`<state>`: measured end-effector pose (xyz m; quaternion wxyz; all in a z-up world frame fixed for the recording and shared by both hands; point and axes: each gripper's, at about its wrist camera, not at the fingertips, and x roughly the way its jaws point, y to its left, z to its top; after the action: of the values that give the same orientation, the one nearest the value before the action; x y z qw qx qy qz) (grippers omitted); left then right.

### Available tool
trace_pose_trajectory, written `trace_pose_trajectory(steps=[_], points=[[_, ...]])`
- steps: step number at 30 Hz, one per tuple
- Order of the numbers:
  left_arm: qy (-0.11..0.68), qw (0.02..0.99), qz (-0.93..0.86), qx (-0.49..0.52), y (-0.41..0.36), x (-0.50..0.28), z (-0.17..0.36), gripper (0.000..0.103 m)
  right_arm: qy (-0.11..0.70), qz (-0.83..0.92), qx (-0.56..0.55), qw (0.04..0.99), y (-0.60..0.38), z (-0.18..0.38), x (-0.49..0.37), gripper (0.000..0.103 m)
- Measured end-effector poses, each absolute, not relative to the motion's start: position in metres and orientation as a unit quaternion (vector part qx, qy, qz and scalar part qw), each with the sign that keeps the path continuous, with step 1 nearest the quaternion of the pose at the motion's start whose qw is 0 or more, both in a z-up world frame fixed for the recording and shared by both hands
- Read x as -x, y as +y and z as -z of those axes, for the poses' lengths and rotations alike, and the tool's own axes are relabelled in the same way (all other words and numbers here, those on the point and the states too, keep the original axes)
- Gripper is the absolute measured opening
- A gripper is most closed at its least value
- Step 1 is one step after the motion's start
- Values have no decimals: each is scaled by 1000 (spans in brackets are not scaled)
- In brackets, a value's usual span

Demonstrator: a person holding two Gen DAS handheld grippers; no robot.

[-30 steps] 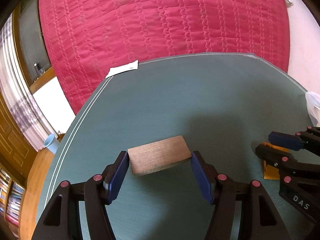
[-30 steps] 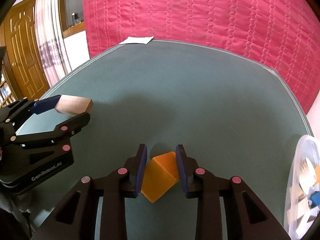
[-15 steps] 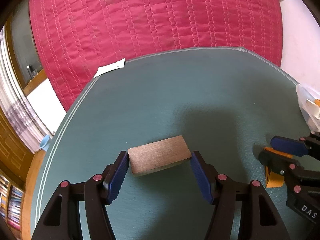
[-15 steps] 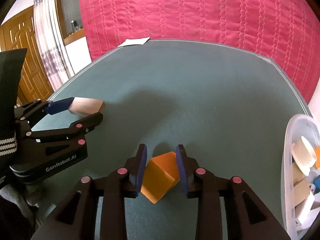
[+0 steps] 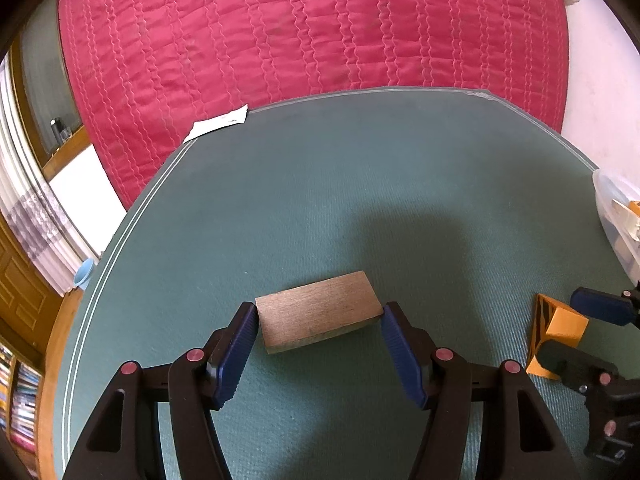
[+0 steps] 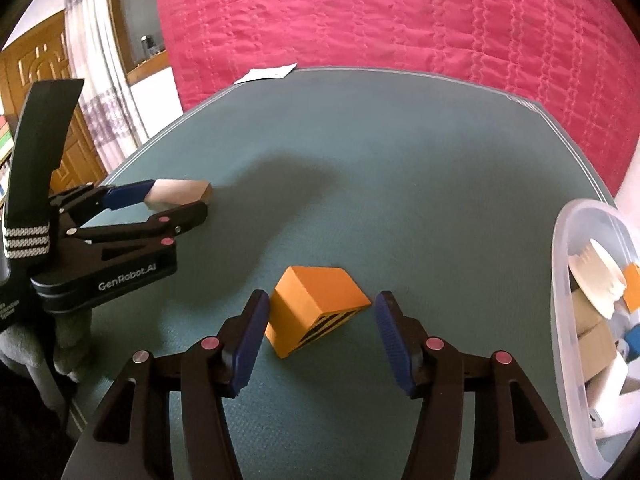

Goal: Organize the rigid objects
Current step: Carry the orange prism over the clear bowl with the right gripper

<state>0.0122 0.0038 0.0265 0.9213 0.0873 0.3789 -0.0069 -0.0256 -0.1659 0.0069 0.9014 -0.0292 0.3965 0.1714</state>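
Observation:
A brown wooden block (image 5: pixel 318 312) sits crosswise between the blue pads of my left gripper (image 5: pixel 319 309), which is shut on its two ends just above the green table (image 5: pixel 360 184). The right wrist view shows that same block (image 6: pixel 180 194) in the left gripper (image 6: pixel 180 200) at the left. An orange wedge-shaped block (image 6: pixel 316 304) with a black-striped face lies on the table between the fingers of my right gripper (image 6: pixel 320 298). Its jaws are opening; the right pad stands clear of the block. The left wrist view has the orange block (image 5: pixel 560 328) at the right edge.
A clear plastic bin (image 6: pixel 560 264) holding several blocks and white pieces stands at the table's right edge. A white paper slip (image 5: pixel 220 122) lies at the far left corner. A red quilted bed (image 5: pixel 320 32) runs behind the table.
The right gripper's jaws have spread off the orange block, which now rests on the table with its striped face showing. The bin has come further into view. The left gripper still holds the wooden block.

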Motion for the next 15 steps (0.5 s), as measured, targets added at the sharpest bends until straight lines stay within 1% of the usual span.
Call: trace_pose_trajectory(steps=[6,15], points=[[382,920,8,-83,5,-14,-26,67,410,-177,9,895,-171,-6,37,57],[383,920,9,-79,6,-14,-25,67,401,-168,44,899,-141,-5,16,57]])
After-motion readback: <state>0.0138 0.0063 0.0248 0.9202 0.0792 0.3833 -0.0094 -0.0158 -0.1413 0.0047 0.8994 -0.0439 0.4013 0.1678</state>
